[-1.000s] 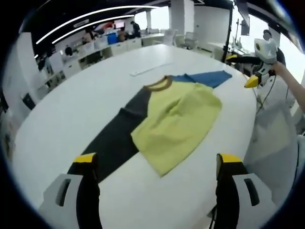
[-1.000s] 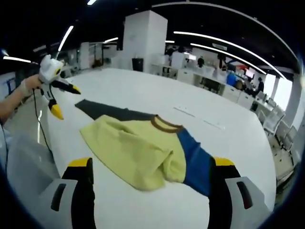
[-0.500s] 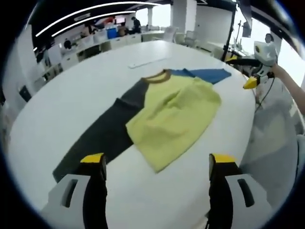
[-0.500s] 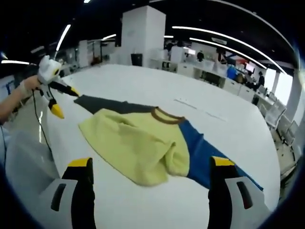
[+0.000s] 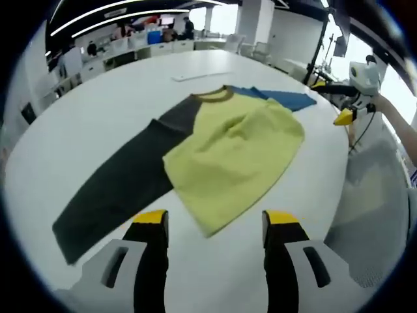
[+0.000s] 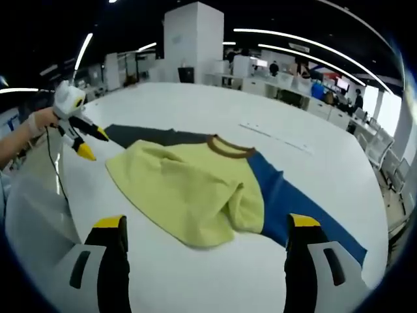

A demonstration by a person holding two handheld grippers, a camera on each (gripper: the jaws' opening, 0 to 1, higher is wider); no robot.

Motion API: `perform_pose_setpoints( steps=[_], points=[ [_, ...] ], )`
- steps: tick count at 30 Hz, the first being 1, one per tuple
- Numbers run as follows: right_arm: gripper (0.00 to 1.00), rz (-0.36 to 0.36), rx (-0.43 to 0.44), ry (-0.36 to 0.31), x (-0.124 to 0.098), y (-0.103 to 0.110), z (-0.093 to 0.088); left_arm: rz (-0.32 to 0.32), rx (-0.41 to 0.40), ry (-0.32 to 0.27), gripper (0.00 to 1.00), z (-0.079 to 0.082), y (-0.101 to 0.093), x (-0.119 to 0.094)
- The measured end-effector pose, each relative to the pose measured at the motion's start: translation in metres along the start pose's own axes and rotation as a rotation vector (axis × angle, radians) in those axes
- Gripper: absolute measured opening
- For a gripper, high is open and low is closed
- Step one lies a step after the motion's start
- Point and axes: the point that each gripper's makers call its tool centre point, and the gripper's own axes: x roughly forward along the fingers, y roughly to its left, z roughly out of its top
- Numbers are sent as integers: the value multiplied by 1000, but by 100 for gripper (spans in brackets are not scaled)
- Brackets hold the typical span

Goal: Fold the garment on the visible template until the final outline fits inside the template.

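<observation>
A long-sleeved shirt lies flat on the white table (image 5: 85, 124), its yellow body (image 5: 234, 153) folded over itself. It has a dark grey sleeve (image 5: 117, 189), a blue sleeve (image 5: 287, 100) and a brown collar (image 5: 214, 96). My left gripper (image 5: 215, 222) hovers open just short of the yellow hem, nothing between its jaws. From the right gripper view the yellow body (image 6: 186, 189) sits in the middle, with the blue sleeve (image 6: 293, 202) at right and the grey sleeve (image 6: 150, 135) behind. My right gripper (image 6: 207, 225) is open above the table in front of the shirt. Each gripper appears in the other's view: right gripper (image 5: 331, 99), left gripper (image 6: 94, 145).
A thin white strip (image 5: 195, 75) lies on the table beyond the collar, the same strip (image 6: 273, 137) in the right gripper view. The table's rounded edge (image 5: 339, 176) runs close on the person's side. Office desks and chairs (image 6: 306, 104) stand far behind.
My left gripper has come closer to the yellow hem and its jaws have narrowed while staying open. The right gripper drifted slightly. The shirt has not moved.
</observation>
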Motion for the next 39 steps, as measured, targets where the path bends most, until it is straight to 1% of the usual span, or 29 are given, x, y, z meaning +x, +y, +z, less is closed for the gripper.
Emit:
perform_pose_setpoints(
  steps=[3, 5, 8, 10, 13, 17, 19, 21, 23, 25, 27, 29, 34, 39],
  points=[
    [100, 4, 1, 6, 2, -2, -3, 2, -14, -2, 47, -2, 3, 5],
    [100, 13, 10, 11, 3, -2, -5, 3, -30, 9, 43, -6, 4, 9],
    [100, 11, 15, 13, 4, -2, -8, 8, -47, 37, 42, -14, 6, 14],
    [100, 11, 17, 17, 5, -3, -10, 10, -58, 36, 38, -15, 7, 15],
    [100, 11, 12, 28, 6, -2, -13, 14, -70, 32, 30, -16, 9, 16],
    [100, 17, 21, 30, 7, -1, -15, 15, -84, 34, 25, -17, 11, 19],
    [100, 19, 21, 35, 7, 0, -16, 26, -103, 30, 23, -18, 15, 21],
    [97, 21, 20, 36, 7, 0, -16, 22, -109, 28, 22, -19, 15, 22],
    [96, 27, 24, 35, 7, 2, -16, 18, -104, 44, 22, -22, 13, 24],
    [96, 28, 21, 31, 7, 2, -15, 29, -112, 41, 22, -23, 16, 26],
    [95, 28, 20, 36, 8, 2, -16, 28, -118, 43, 18, -24, 16, 26],
    [94, 30, 22, 40, 8, 2, -17, 23, -117, 46, 16, -24, 15, 27],
    [93, 32, 28, 46, 11, 2, -20, 29, -120, 53, 15, -26, 17, 29],
    [88, 33, 34, 53, 14, 1, -23, 30, -108, 60, 11, -26, 16, 30]
  ],
)
